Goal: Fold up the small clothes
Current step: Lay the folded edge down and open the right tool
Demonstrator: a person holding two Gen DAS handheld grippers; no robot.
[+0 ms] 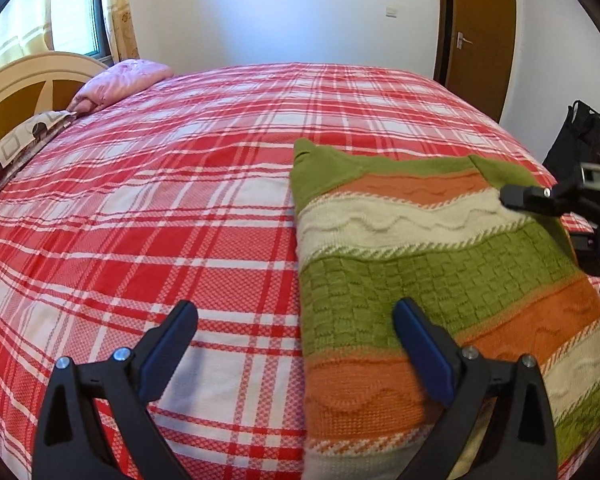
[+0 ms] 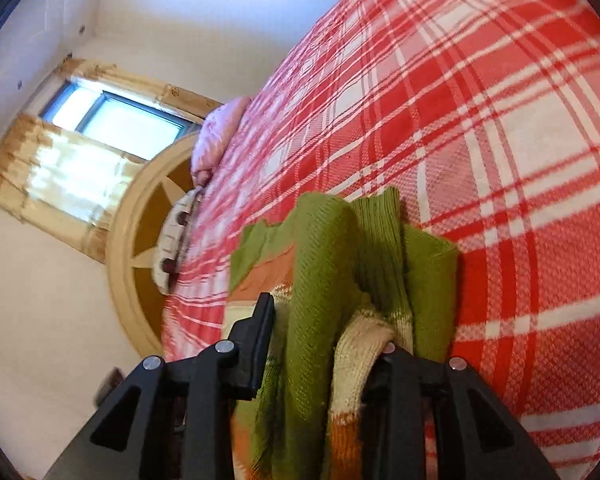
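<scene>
While the green, orange and cream striped knitted sweater (image 1: 428, 264) lies on the red-and-white plaid bedspread (image 1: 160, 208), the left gripper (image 1: 296, 328) hovers wide open over its near left edge, holding nothing, probably ready to pin or pinch that side. The right gripper (image 2: 324, 332) has bunched green and cream knit between its fingers, seemingly gripping a sleeve or shoulder to carry it across the body for a fold.

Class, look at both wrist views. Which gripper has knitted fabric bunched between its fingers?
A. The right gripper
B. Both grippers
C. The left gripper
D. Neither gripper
A. In the right wrist view, folds of the striped sweater are bunched between the right gripper fingers, while the left gripper is open above the plaid bedspread and grips nothing.
</scene>
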